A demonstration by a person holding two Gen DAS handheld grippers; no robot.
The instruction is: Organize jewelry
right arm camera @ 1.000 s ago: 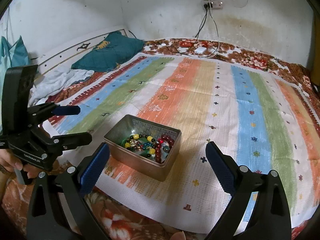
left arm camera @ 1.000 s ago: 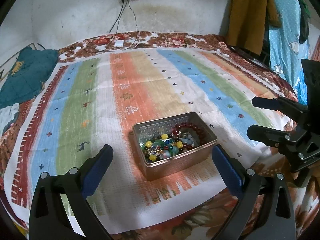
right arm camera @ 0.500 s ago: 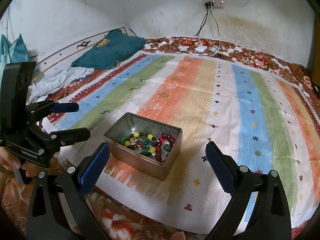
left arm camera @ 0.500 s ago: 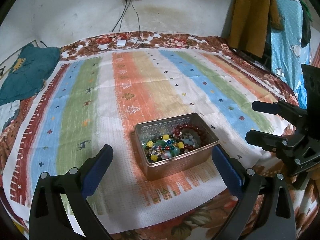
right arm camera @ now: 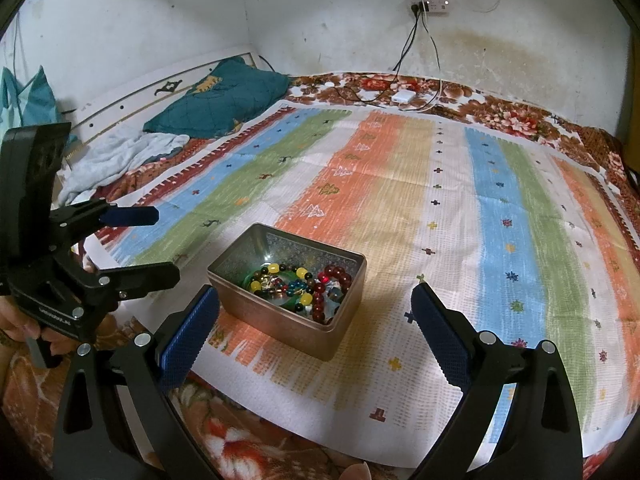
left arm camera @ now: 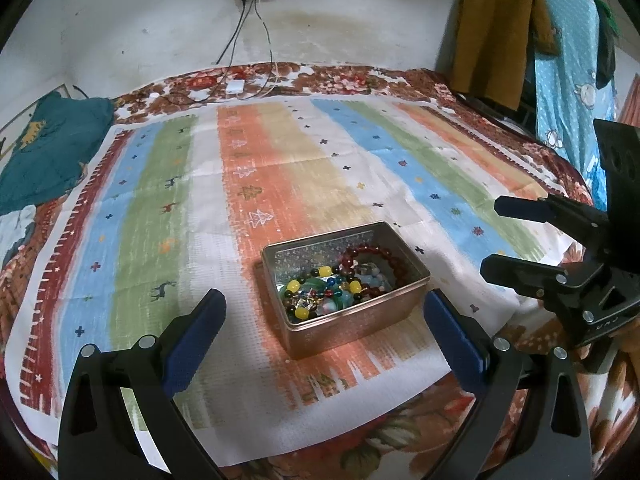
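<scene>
An open metal tin (left arm camera: 352, 322) (right arm camera: 280, 320) sits on the striped cloth near its front edge. It holds beaded jewelry: a dark red bead bracelet (left arm camera: 376, 258) (right arm camera: 336, 280), and yellow, green and blue beads (left arm camera: 316, 292) (right arm camera: 280, 280). My left gripper (left arm camera: 324, 320) is open and empty, its jaws on either side of the tin and just short of it. It also shows in the right wrist view (right arm camera: 156, 244). My right gripper (right arm camera: 316, 316) is open and empty, facing the tin. It also shows in the left wrist view (left arm camera: 490, 236), right of the tin.
The striped cloth (left arm camera: 280, 168) covers a floral bedspread (right arm camera: 480, 108). A teal pillow (right arm camera: 220, 100) and pale cloth (right arm camera: 120, 156) lie at the left. A charger and cables (left arm camera: 236, 86) lie by the far wall. Clothes (left arm camera: 500, 28) hang at the right.
Both grippers have edged slightly closer to the tin. Both stay open and the tin has not moved.
</scene>
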